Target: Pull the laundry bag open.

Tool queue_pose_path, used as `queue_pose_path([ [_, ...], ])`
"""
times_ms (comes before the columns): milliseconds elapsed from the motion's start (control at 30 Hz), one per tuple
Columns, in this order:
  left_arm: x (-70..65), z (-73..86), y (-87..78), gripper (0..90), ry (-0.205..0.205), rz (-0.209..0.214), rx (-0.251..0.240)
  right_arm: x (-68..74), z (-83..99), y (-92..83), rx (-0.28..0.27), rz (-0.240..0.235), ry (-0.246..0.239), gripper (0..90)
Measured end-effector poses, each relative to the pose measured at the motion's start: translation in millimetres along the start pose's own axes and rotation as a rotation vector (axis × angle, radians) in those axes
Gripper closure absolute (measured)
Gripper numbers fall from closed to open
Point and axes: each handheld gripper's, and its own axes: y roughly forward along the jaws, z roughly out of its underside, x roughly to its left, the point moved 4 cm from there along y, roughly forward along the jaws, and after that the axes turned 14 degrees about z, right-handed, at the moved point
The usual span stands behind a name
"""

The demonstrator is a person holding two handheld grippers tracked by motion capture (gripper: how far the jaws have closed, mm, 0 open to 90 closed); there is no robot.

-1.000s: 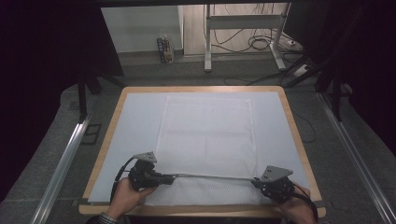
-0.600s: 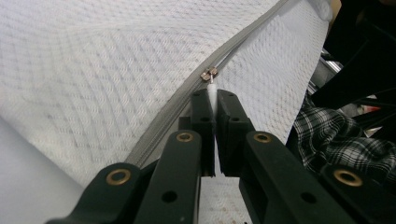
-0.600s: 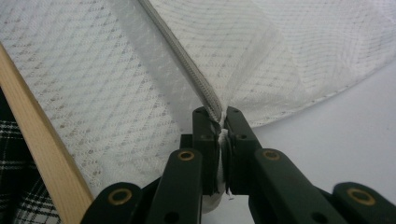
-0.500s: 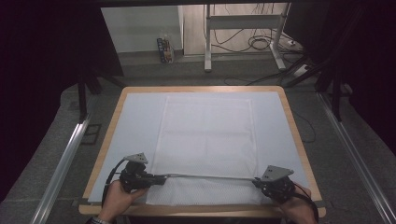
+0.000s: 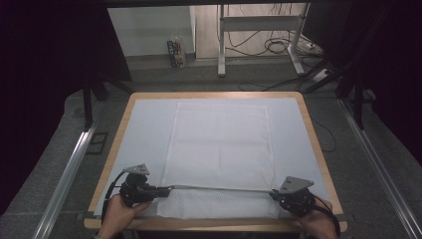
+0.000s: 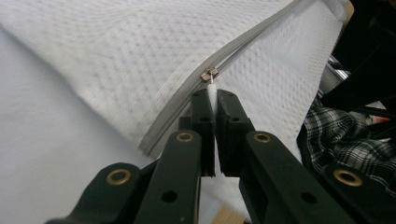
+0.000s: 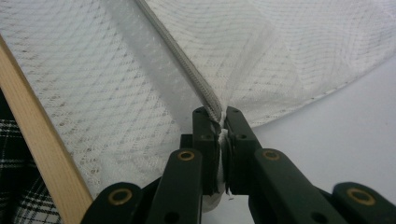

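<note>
Mesh laundry bag (image 5: 219,149) lies flat on the pale blue mat (image 5: 144,124), its zipped edge (image 5: 219,188) lifted taut near the table's (image 5: 318,149) front rim. At that edge, the left gripper (image 5: 161,190) pinches the white zipper pull (image 6: 212,95), just behind the metal slider (image 6: 209,74). The right gripper (image 5: 275,195) is clamped on the zipper's far end (image 7: 212,105) with bunched mesh. Beyond, the bag stretches toward the table's far side.
</note>
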Motion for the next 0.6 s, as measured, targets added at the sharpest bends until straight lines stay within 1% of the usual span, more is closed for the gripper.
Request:
queue_pose_path([
  [33, 0.0, 1.6, -1.5, 87.1, -0.005, 0.010, -0.007, -0.1, 0.0, -0.1, -0.002, -0.004, 0.002, 83.9],
  [67, 0.0, 1.6, -1.5, 87.2, -0.005, 0.010, -0.007, -0.1, 0.0, -0.1, -0.002, -0.004, 0.002, 83.9],
  [133, 0.2, 3.2, -3.7, 87.1, -0.004, -0.003, -0.008, 0.5, -0.1, 0.0, -0.001, -0.005, 0.001, 83.9],
  [300, 1.6, 6.1, -9.2, 87.1, -0.013, -0.006, -0.025, 0.0, -0.1, -0.2, -0.001, -0.006, 0.003, 84.0],
  [333, 2.1, 7.6, -10.2, 87.1, -0.016, -0.016, -0.024, 0.5, -0.2, 0.1, 0.000, -0.010, 0.003, 84.0],
  [367, 2.3, 8.3, -10.6, 87.1, -0.017, -0.012, -0.022, 0.5, 0.0, 0.2, 0.003, -0.005, -0.003, 84.0],
  [433, 2.3, 8.8, -11.0, 87.1, -0.017, -0.010, -0.025, 0.6, -0.1, 0.0, 0.000, -0.009, 0.001, 84.0],
  [467, 2.5, 10.0, -13.0, 87.1, -0.020, -0.030, -0.022, 0.6, 0.0, 0.0, 0.003, -0.004, -0.001, 84.0],
  [500, 2.8, 10.7, -14.6, 87.1, -0.022, -0.016, -0.031, 0.3, 0.3, -0.1, 0.004, -0.009, 0.004, 84.1],
  [567, 3.1, 11.5, -15.8, 87.1, -0.027, -0.023, -0.035, 0.3, 0.3, 0.0, 0.001, -0.013, 0.006, 84.1],
  [600, 4.6, 13.8, -18.4, 87.1, -0.033, -0.036, -0.034, 0.3, 0.4, 0.1, 0.006, -0.007, 0.002, 84.1],
])
